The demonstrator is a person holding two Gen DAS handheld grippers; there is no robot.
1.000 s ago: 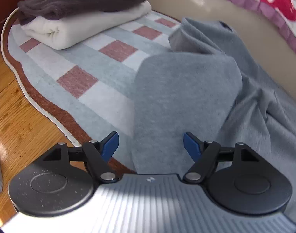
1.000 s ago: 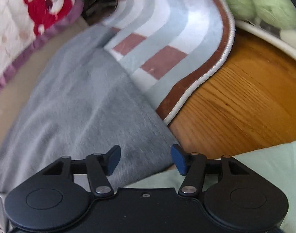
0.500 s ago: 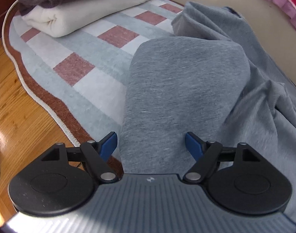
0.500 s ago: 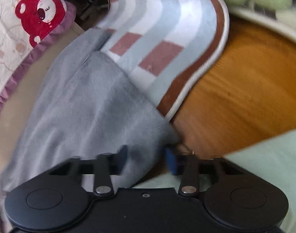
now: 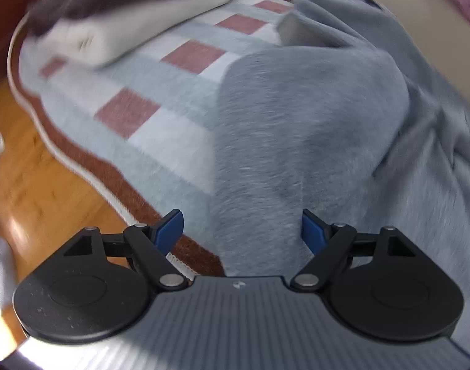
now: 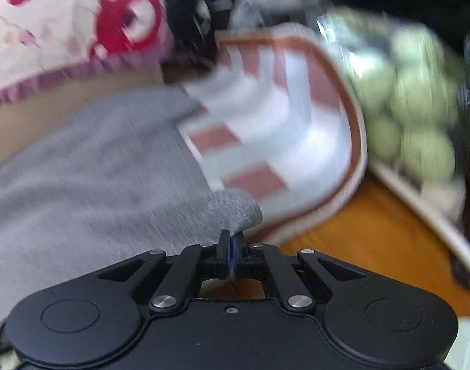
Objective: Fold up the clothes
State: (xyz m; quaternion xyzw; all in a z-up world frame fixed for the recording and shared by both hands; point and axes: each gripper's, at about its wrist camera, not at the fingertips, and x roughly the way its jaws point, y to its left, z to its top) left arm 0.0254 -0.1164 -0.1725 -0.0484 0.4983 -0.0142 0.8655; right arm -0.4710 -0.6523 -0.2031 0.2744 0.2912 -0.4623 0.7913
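Observation:
A grey garment (image 5: 296, 129) lies partly folded on a checked rug (image 5: 160, 117), with one part laid over the rest. My left gripper (image 5: 242, 231) is open, its blue pads either side of the garment's near end. In the right wrist view my right gripper (image 6: 231, 243) is shut on a corner of the same grey garment (image 6: 89, 169) and lifts it off the rug (image 6: 265, 129). Both views are blurred by motion.
A stack of folded clothes (image 5: 126, 9) sits at the rug's far left. Wooden floor (image 5: 34, 191) borders the rug. A bed edge with a red bear cover (image 6: 80, 27) is behind the garment. A green bobbled cushion (image 6: 413, 104) lies to the right.
My right gripper has closed on the garment's corner and raised it. My left gripper has moved forward over the garment's near end and stays open.

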